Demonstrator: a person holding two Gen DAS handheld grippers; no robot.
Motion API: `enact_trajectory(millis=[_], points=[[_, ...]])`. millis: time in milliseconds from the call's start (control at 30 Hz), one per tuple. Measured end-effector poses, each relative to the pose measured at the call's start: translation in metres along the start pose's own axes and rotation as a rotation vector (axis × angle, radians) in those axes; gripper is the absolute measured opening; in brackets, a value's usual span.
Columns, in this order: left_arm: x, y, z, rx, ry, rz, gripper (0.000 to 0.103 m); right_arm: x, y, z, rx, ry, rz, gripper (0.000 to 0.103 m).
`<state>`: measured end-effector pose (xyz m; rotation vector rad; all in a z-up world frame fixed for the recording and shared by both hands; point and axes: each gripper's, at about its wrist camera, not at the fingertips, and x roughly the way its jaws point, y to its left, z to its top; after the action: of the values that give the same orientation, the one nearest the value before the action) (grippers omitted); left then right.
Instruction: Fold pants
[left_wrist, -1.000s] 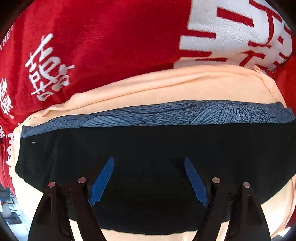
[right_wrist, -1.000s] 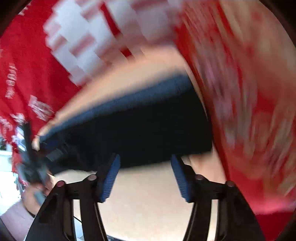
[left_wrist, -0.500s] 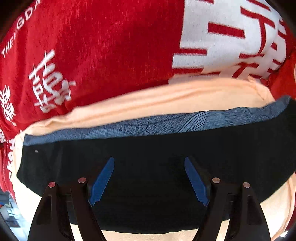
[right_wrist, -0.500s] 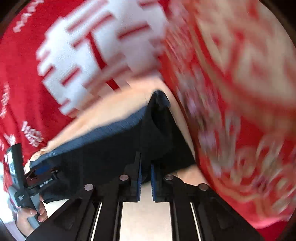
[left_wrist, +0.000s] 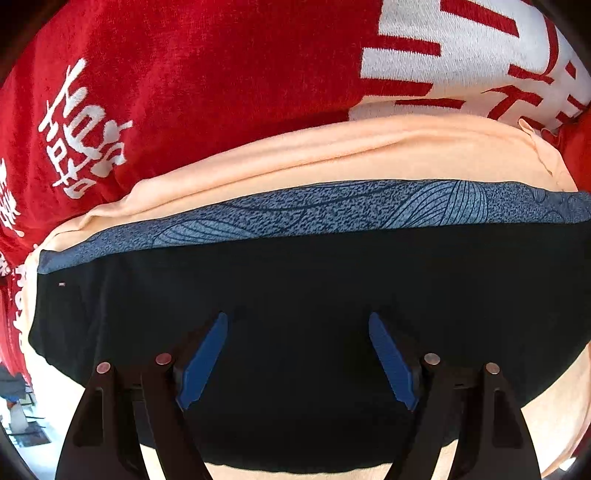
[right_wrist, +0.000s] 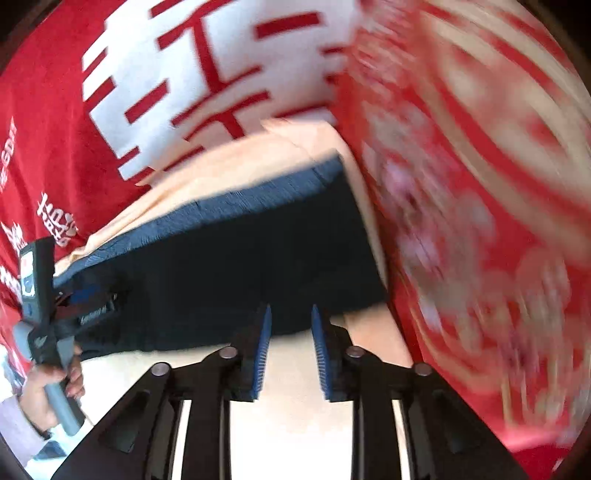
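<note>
Since half a second ago, my right claw (right_wrist: 289, 321) is parting narrowly, releasing the black pants (right_wrist: 236, 273); my left claw (left_wrist: 297, 330) is holding wide above them. Folded, the pants are lying on peach cloth (left_wrist: 351, 151) over a red blanket (left_wrist: 207, 74).

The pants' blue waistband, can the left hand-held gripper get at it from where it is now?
Probably yes. The left hand-held gripper is open over the black pants, and the waistband lies straight ahead with only flat fabric between. Nothing blocks the way.
</note>
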<state>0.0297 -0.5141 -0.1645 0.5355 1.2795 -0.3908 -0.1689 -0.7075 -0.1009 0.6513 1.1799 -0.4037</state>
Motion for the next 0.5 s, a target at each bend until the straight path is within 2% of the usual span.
enact_trajectory(millis=[67, 133, 200, 233, 267, 367, 500], points=[[-0.003, 0.006, -0.002, -0.008, -0.002, 0.007, 0.08, 0.015, 0.008, 0.019, -0.03, 0.002, 0.009, 0.049], [-0.004, 0.019, -0.006, -0.027, -0.007, 0.022, 0.08, 0.035, 0.014, 0.034, -0.07, 0.007, -0.004, 0.05], [-0.005, 0.034, -0.012, -0.053, 0.012, 0.04, 0.08, 0.056, 0.015, 0.033, -0.097, 0.064, -0.082, 0.051], [-0.008, 0.045, -0.018, -0.071, 0.018, 0.047, 0.08, 0.062, 0.013, 0.029, -0.101, 0.08, -0.079, 0.051], [-0.012, 0.054, -0.023, -0.086, 0.016, 0.053, 0.08, 0.059, 0.013, 0.024, -0.124, 0.051, -0.073, 0.051], [-0.025, 0.087, -0.045, -0.131, 0.026, 0.074, 0.08, 0.047, 0.02, 0.01, -0.164, 0.076, -0.111, 0.051], [-0.033, 0.142, -0.075, -0.232, 0.065, 0.091, 0.08, 0.03, 0.027, -0.009, -0.061, 0.124, 0.018, 0.052]])
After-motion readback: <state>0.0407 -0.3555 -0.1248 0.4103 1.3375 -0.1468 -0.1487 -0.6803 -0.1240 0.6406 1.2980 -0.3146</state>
